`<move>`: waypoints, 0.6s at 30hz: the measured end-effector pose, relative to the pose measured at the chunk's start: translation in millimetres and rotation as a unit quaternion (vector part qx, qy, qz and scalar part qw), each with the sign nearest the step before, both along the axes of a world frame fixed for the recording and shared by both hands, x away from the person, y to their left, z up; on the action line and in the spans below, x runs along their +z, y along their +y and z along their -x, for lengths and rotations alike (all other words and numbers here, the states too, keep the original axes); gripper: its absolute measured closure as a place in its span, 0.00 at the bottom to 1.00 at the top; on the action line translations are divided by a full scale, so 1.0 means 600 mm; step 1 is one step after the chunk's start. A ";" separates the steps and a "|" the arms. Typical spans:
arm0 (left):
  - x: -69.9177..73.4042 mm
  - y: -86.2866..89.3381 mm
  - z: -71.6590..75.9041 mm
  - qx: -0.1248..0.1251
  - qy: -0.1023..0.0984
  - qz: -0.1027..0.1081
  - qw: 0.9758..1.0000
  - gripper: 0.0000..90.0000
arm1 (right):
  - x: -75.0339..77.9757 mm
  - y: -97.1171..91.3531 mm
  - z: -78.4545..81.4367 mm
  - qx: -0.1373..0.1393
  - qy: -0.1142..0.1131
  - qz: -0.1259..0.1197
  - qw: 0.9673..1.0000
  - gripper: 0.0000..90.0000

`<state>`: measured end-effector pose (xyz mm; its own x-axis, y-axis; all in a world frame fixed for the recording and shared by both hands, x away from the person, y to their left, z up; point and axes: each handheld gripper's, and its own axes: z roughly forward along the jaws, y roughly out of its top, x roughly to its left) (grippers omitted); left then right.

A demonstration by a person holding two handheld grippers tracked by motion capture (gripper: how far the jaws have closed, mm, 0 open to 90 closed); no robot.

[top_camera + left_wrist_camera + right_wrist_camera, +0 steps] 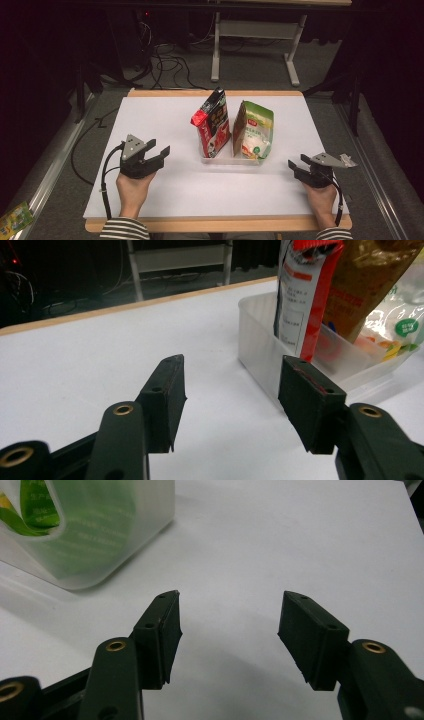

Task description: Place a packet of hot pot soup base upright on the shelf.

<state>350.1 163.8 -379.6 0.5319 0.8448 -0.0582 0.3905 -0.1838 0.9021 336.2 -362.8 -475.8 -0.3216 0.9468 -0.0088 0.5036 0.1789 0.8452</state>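
High view: fixed above the near edge of the white table (165, 200), facing forward and down; the whole tabletop and the floor beyond lie in frame. Left gripper view: low over the table, looking along its own jaws toward the clear tray (260, 347) and the red packet (305, 295) standing in it (close range). Right gripper view: just above the tabletop, facing the tray's corner (95, 555) at upper left. All three views share the tray (220, 159).
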 end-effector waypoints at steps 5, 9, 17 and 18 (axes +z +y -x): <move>-0.016 0.005 0.002 0.006 0.006 0.000 1.000 0.50 | 0.000 0.000 0.000 0.000 0.001 0.000 1.000 0.47; -0.029 0.008 0.001 0.010 0.013 0.000 1.000 0.50 | 0.000 0.000 -0.001 0.000 0.001 0.000 1.000 0.47; -0.054 0.011 -0.001 0.016 0.029 -0.003 0.999 0.50 | 0.000 0.000 -0.001 0.002 -0.001 0.003 1.000 0.47; -0.056 0.012 -0.002 0.015 0.031 -0.001 0.999 0.50 | 0.000 0.000 -0.001 0.002 0.000 0.002 1.000 0.47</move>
